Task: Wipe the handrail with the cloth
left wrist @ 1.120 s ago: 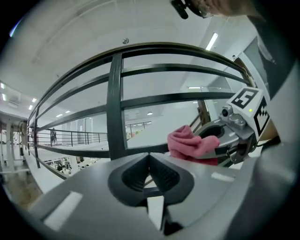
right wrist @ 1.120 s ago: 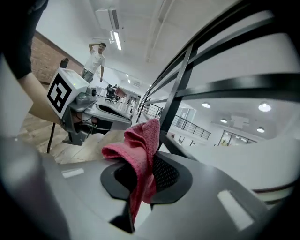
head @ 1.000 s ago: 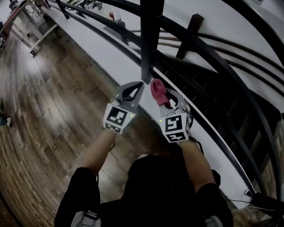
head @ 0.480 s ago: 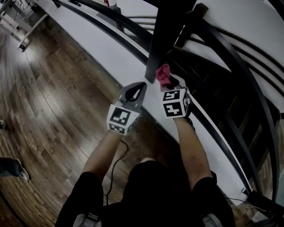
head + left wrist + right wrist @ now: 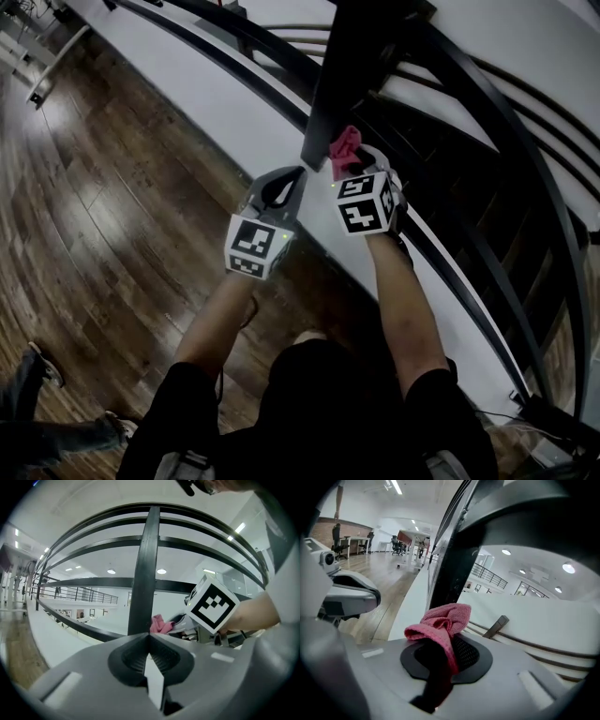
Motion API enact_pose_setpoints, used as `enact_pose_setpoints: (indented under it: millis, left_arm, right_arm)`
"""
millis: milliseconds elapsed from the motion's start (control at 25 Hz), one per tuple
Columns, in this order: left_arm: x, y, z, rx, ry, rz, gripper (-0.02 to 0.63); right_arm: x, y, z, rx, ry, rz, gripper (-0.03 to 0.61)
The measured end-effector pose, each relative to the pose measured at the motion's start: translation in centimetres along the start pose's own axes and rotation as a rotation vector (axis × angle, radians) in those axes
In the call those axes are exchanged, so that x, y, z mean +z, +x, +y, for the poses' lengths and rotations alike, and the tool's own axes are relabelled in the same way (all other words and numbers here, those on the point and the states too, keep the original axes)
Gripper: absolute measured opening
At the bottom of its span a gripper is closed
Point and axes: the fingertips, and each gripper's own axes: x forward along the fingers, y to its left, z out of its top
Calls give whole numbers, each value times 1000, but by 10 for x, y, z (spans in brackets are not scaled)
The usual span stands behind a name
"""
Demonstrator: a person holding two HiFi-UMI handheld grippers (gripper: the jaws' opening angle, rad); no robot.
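- Pink cloth [image 5: 343,148] is now up against the post [image 5: 333,84]. A second ago it sat lower and well short of the post's foot.
- Right gripper [image 5: 349,164] is clamped on the cloth. In the right gripper view the cloth [image 5: 443,620] is pinched between the jaws, with a bunched wad sticking out past the tips.
- The wad sits at 3 o'clock of the post's lower end, touching it or just beside it; I can't tell which.
- Left gripper [image 5: 294,180] has barely moved: jaws closed on nothing, parked at 8 o'clock of the cloth on the other side of the post. From its own view the cloth [image 5: 161,624] peeks out just right of the post.
- Handrail [image 5: 534,517] reads as the broad dark bar overhead at 1 o'clock in the right gripper view. The cloth is not on it.
- My read: the approach is done and wiping is starting at the post, with the rail itself still to do.
- Next I need a steady press and a slide along the metal. The wad is loose, so it may fold or snag at the post joint.
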Motion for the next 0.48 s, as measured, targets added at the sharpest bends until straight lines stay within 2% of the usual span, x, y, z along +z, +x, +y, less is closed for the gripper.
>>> enact_pose_setpoints:
  millis: [480]
  left_arm:
    - [0, 9, -39, -73, 23, 4, -1]
  right_arm:
    - [-38, -32, -13, -37, 24, 33, 46]
